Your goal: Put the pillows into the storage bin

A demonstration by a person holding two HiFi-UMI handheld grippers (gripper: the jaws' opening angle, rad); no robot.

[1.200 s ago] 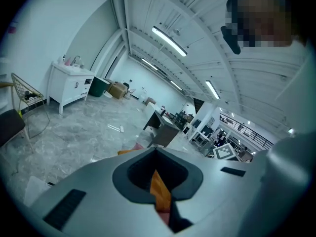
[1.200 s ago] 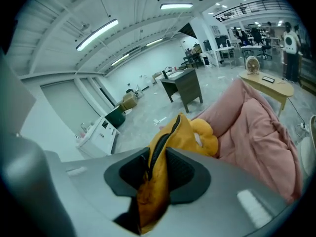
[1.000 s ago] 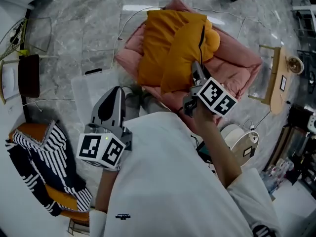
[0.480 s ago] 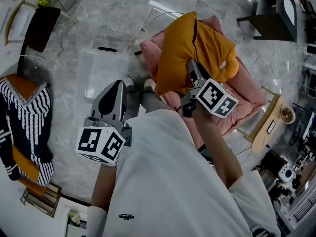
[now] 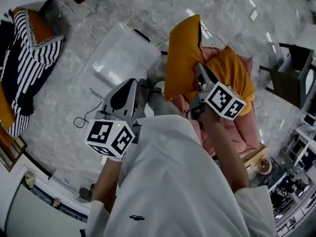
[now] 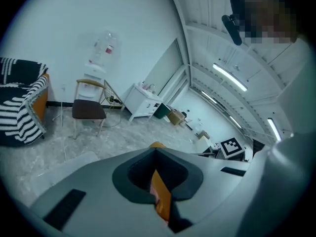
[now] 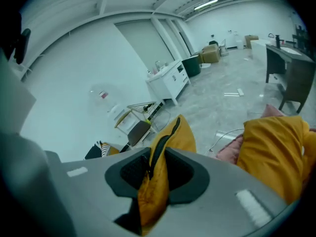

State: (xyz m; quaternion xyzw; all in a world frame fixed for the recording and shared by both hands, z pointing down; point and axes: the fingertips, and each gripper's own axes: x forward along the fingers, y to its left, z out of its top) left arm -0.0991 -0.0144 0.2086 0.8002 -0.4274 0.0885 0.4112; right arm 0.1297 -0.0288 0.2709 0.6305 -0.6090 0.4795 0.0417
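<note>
My right gripper (image 5: 200,74) is shut on the zipper edge of an orange pillow (image 5: 181,53), which hangs upright above the floor. In the right gripper view the pillow (image 7: 178,132) is pinched between the jaws of the right gripper (image 7: 157,157). A second orange pillow (image 5: 232,73) lies on a pink cushion (image 5: 243,127) to the right. The clear storage bin (image 5: 116,53) stands on the floor just left of the held pillow. My left gripper (image 5: 129,85) points at the floor near the bin, shut and holding nothing; the left gripper (image 6: 155,149) shows its jaw tips meeting.
A black-and-white striped pillow (image 5: 27,48) lies on an orange seat at the upper left. A dark chair (image 5: 289,78) stands at the right. A cable (image 5: 84,120) runs over the marble floor. A brown-seated chair (image 6: 89,107) and a white cabinet (image 6: 143,102) stand by the wall.
The right gripper has lifted the orange pillow off the other orange pillow and carried it left, nearer the bin. The left gripper moved along; the whole view swung round.
</note>
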